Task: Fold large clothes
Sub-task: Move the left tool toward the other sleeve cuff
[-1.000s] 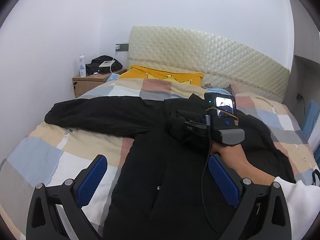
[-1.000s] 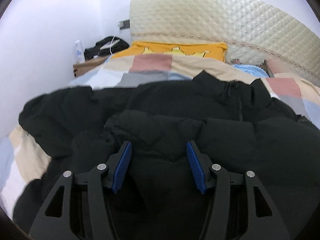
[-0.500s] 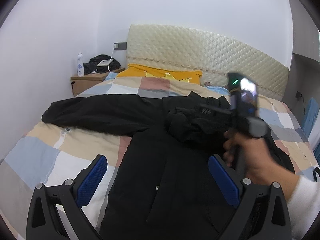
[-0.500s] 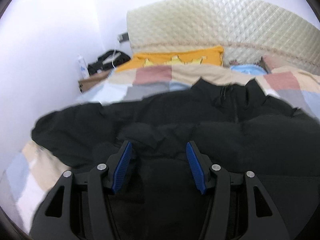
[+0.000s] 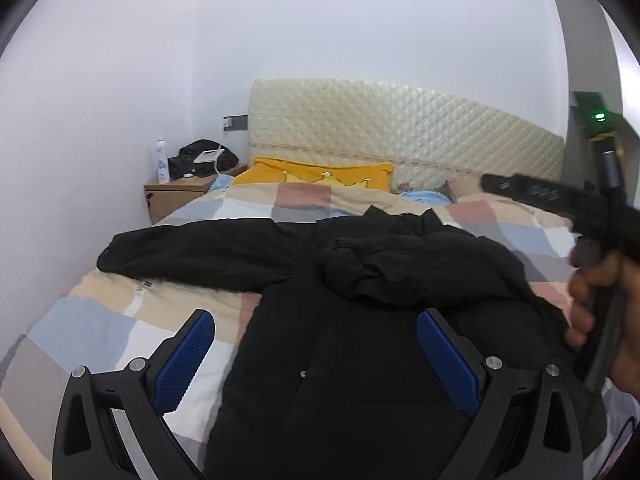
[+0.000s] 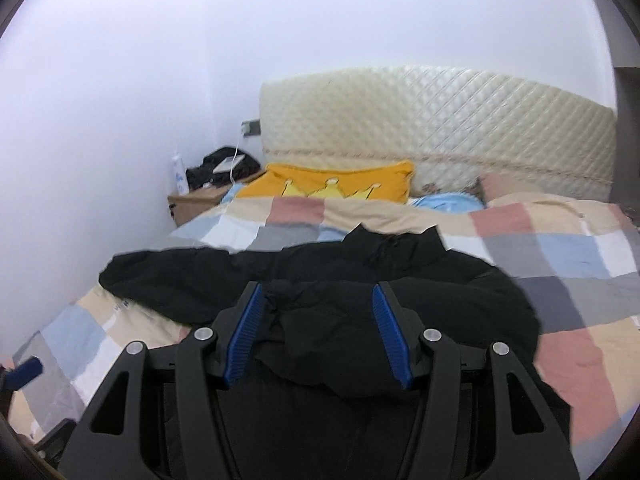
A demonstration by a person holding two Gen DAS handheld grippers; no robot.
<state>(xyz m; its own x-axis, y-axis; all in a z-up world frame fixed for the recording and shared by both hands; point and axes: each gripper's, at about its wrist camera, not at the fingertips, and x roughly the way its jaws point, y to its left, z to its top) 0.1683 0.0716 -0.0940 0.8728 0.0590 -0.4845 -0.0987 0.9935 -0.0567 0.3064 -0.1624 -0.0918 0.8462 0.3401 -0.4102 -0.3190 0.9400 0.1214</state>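
Black jacket (image 5: 360, 360) spread flat on checkered bedspread (image 5: 120, 332), collar toward headboard (image 5: 400, 136); one sleeve folded across chest, other stretched out toward nightstand (image 5: 176, 196) side. Left gripper (image 5: 316, 354) wide open above lower jacket, holding nothing. Right gripper (image 6: 318, 336) also open (narrower gap than left), hovering over folded sleeve, nothing clamped. Left view only: right hand (image 5: 600, 304) gripping its tool handle at frame edge, blurred. Right view only: collar centered, blue pad tip of left gripper at far left edge. Yellow pillow (image 6: 340, 186) visible in both.
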